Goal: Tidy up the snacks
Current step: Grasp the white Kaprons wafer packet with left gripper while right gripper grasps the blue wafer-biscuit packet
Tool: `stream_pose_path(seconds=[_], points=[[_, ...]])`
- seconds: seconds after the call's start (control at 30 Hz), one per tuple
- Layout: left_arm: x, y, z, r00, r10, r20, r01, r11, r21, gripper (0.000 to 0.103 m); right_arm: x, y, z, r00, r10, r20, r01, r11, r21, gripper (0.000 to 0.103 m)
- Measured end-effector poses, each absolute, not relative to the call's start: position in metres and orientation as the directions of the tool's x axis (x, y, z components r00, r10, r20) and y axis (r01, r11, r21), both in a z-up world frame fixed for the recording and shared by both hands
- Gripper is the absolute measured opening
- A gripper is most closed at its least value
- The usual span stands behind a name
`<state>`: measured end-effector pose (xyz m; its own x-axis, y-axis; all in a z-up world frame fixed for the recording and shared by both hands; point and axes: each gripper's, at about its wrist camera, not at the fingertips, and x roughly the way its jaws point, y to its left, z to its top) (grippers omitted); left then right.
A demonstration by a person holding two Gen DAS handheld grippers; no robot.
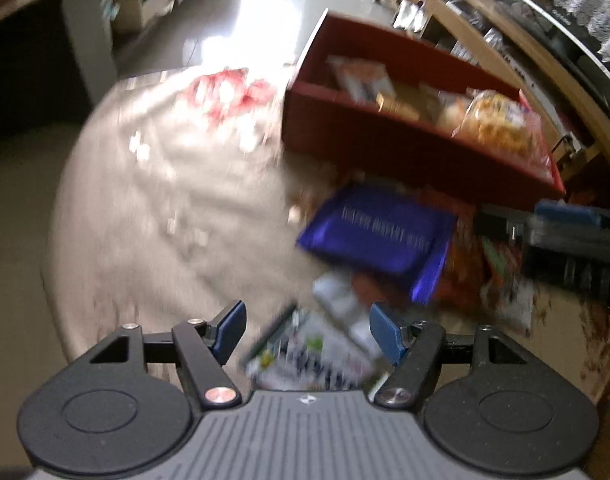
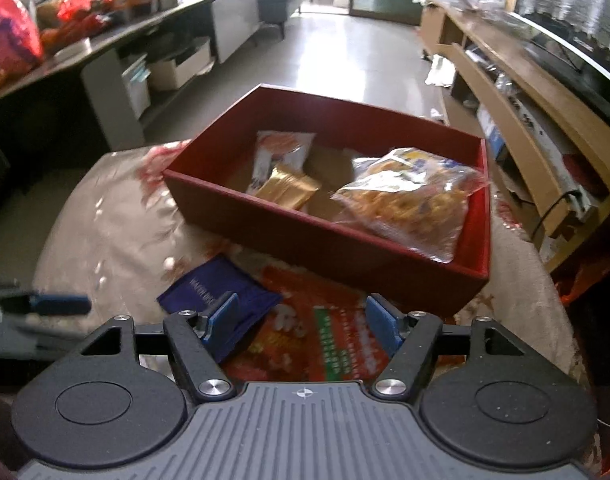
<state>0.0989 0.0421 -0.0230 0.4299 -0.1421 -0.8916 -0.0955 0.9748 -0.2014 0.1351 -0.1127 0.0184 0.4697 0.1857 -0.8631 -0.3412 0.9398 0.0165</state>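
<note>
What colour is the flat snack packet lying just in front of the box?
Dark blue-purple packet with pale lettering, clearest in the right wrist view.

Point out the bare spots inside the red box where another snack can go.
In the red box, bare floor shows mid-box between the gold packet and the clear bag of fried snacks, reaching the far wall. The near-left corner also looks free. The right half is crowded by the clear bag; the white packet fills the far left.

Purple packet (image 1: pixel 375 232): white lettering, blurred, unreadable; no other text legible
</note>
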Motion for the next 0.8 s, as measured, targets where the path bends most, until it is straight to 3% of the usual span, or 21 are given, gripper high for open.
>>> stream_pose_path(seconds=[0.17,0.4,0.7,0.8], points=[[0.079,0.044,-0.041,0.367,-0.181,-0.912,-0.174,0.95,-0.259,0.071,0.133,-0.109,0.021,0.462,0.203,-0.863,-0.361,0.932,0.027,0.078],[0.088,0.027,-0.054,0.353,-0.158,-0.922,-0.232,0.94,-0.25,0.075,0.126,-0.112,0.021,0.448,0.211,-0.869,-0.385,0.923,0.025,0.078],[0.105,0.005,-0.059,0.401,0.004,-0.916,-0.202,0.976,-0.084,0.085,0.127,-0.118,0.023,0.442,0.214,-0.871,-0.376,0.926,0.037,0.078],[0.101,-0.003,-0.062,0.4,0.024,-0.916,-0.143,0.989,-0.036,0.081,0.126,-0.117,0.023,0.439,0.22,-0.871,-0.384,0.923,0.04,0.078]])
